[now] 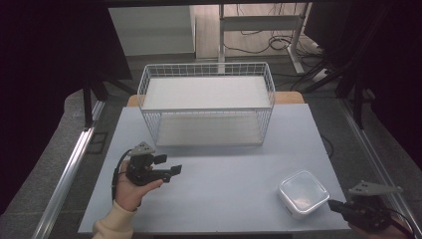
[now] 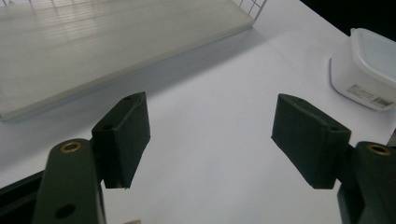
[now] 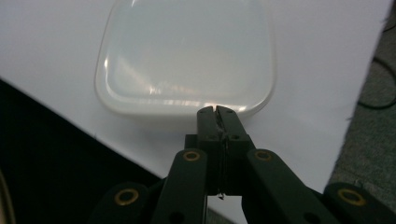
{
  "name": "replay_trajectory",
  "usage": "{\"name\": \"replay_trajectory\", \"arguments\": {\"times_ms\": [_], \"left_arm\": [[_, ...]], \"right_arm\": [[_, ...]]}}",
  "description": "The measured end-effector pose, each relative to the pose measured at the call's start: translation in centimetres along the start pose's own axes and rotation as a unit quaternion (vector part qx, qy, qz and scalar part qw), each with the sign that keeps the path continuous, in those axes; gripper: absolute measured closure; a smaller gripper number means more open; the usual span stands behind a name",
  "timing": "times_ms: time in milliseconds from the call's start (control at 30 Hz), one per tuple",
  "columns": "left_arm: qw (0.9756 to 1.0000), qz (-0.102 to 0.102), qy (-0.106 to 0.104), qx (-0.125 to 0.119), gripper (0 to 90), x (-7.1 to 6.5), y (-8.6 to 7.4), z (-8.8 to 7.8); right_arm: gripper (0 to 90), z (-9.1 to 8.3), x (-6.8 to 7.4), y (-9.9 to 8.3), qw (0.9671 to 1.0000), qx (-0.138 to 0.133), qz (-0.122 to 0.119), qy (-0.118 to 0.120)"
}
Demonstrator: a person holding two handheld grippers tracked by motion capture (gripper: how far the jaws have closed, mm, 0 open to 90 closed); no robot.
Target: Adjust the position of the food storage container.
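A white square food container with a translucent lid sits near the table's front right corner. My right gripper lies just to its right, jaws pressed together with nothing between them. In the right gripper view the closed tips end at the near edge of the container; I cannot tell whether they touch it. My left gripper is held in a hand at the front left, open and empty, pointing right. In its own view the left gripper stands wide over bare table, with the container at the far right.
A white two-level wire basket rack stands at the back middle of the pale table, and its lower shelf board appears in the left gripper view. Table edges run close to the container at the front and right. Desk legs and cables lie beyond.
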State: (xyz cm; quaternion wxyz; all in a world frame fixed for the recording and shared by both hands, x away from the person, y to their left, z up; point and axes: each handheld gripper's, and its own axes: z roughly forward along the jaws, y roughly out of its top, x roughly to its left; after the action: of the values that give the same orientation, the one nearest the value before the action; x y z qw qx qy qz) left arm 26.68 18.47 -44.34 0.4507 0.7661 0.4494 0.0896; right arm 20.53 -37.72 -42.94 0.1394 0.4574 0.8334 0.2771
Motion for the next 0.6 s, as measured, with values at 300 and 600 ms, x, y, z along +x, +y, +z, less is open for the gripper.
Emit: {"name": "replay_trajectory", "arguments": {"times_ms": [300, 600], "left_arm": [[1.0000, 0.000, 0.000, 0.007, 27.5, 0.1, -0.1, 0.4], [0.9999, -0.001, 0.001, 0.012, 27.5, 0.2, -0.2, 0.7]], "right_arm": [[89.8, 2.0, 1.9, -0.1, 0.9967, 0.066, -0.039, 0.029], [89.8, 4.3, 3.6, 1.0, 0.9945, 0.074, -0.061, 0.042]]}}
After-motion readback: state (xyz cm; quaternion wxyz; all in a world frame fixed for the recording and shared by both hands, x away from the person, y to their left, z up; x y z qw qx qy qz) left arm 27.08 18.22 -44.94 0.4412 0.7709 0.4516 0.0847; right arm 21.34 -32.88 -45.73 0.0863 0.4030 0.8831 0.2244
